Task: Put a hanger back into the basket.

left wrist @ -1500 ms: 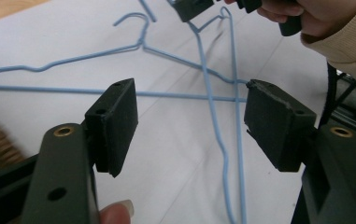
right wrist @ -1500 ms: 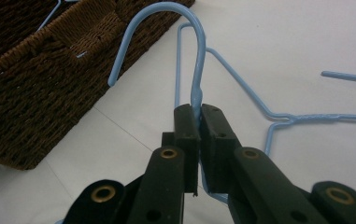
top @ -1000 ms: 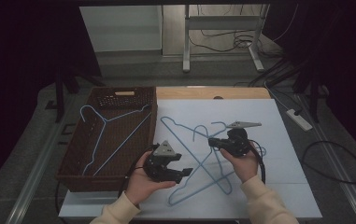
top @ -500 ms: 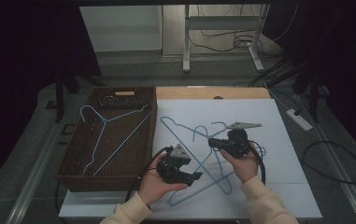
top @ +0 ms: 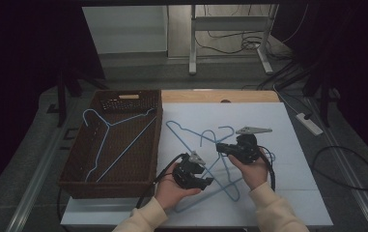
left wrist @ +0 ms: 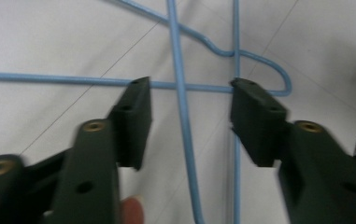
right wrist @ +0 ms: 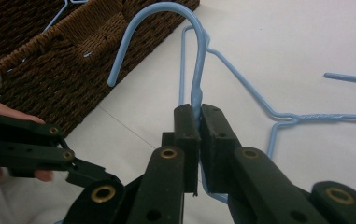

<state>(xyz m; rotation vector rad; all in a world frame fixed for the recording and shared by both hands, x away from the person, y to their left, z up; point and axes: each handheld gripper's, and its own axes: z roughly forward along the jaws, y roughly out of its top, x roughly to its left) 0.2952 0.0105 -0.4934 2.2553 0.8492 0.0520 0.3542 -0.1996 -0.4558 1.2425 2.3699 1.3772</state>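
Two blue wire hangers (top: pixel 205 140) lie crossed on the white table (top: pixel 297 193). My right gripper (top: pixel 219 147) is shut on the twisted neck of one hanger (right wrist: pixel 198 88), just below its hook. My left gripper (top: pixel 206 182) is low over the crossing wires at the front. In the left gripper view its jaws straddle a blue wire (left wrist: pixel 181 121). They have just been closing, but a gap remains on both sides of the wire, so the left gripper (left wrist: pixel 189 93) is open. The left gripper (right wrist: pixel 26 149) also shows in the right gripper view.
A brown wicker basket (top: pixel 75 181) stands at the left of the table with another blue hanger (top: pixel 106 140) inside. Its corner (right wrist: pixel 49 70) is close to the held hook. A wooden strip (top: pixel 220 95) runs along the table's far edge. A power strip (top: pixel 308 123) lies off the right side.
My left gripper has moved right and down onto the crossed hangers, and its jaws have narrowed around a wire. The right gripper has stayed in place, still shut on the hanger's neck.
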